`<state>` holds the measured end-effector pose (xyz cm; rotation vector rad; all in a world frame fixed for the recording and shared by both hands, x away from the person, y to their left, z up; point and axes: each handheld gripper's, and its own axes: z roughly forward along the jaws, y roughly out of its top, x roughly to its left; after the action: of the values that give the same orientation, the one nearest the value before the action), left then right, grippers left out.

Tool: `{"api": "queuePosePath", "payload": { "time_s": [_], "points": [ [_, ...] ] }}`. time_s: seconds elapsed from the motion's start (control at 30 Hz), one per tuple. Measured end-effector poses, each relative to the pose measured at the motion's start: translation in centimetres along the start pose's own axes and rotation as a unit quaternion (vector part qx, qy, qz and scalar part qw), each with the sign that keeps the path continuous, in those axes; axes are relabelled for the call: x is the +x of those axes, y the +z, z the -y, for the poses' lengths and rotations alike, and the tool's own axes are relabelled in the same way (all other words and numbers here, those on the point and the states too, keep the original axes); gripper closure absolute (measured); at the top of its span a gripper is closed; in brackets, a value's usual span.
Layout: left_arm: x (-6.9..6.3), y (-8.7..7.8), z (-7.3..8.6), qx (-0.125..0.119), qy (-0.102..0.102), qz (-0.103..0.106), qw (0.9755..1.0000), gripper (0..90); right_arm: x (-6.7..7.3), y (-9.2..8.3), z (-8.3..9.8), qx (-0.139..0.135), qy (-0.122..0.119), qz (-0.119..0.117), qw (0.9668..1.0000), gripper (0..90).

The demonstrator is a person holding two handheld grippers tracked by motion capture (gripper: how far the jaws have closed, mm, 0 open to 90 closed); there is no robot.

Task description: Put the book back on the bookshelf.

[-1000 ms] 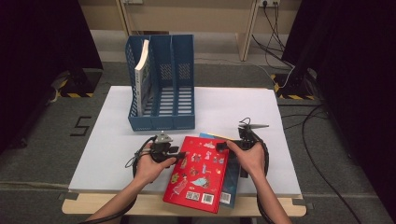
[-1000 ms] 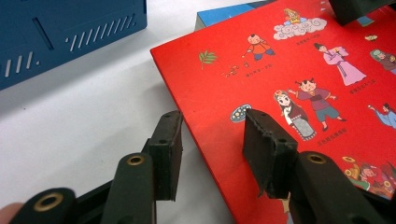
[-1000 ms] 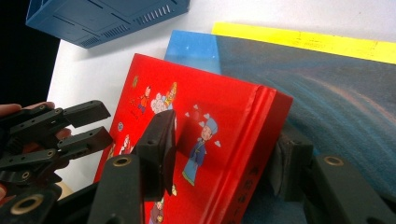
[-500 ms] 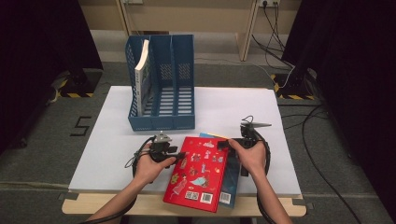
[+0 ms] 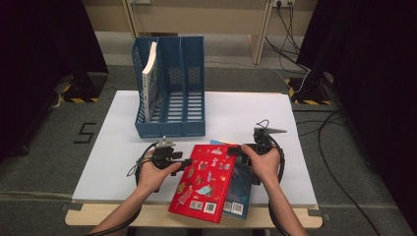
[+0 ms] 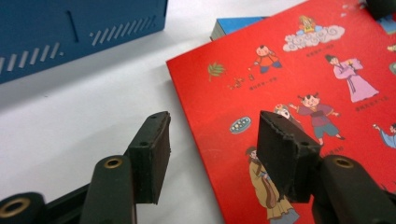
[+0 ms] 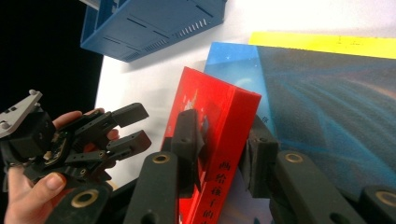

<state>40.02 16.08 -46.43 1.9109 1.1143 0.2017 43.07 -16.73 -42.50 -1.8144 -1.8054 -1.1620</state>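
my right gripper point(image 7: 219, 144) has just been closing and now pinches the spine edge of the red picture book point(image 5: 206, 182), which lies atop a blue book point(image 5: 241, 189) at the table's near edge. my left gripper point(image 6: 212, 154) has just been opening off its other edge, jaws apart and empty; beyond stands the blue file rack point(image 5: 169, 88), so the lift looks ready

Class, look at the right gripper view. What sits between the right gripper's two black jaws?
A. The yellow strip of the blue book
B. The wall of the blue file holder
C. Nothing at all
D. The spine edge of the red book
D: in the right gripper view the right gripper has one jaw on each side of the red book at its raised spine edge, above the blue book.
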Motion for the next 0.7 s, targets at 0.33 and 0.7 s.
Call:
{"api": "queuePosePath", "payload": {
  "time_s": [0.33, 0.7],
  "points": [
    [0.4, -0.4, -0.3, -0.007, -0.004, -0.001, 1.0000, 42.5, 0.1, -0.3, -0.1, -0.001, 0.006, -0.027, 0.9996, 75.5],
    [0.5, -0.7, -0.5, -0.013, -0.007, 0.000, 0.9999, 42.4, 0.9, -0.6, -0.2, -0.006, -0.001, -0.033, 0.9994, 76.5]
  ]
}}
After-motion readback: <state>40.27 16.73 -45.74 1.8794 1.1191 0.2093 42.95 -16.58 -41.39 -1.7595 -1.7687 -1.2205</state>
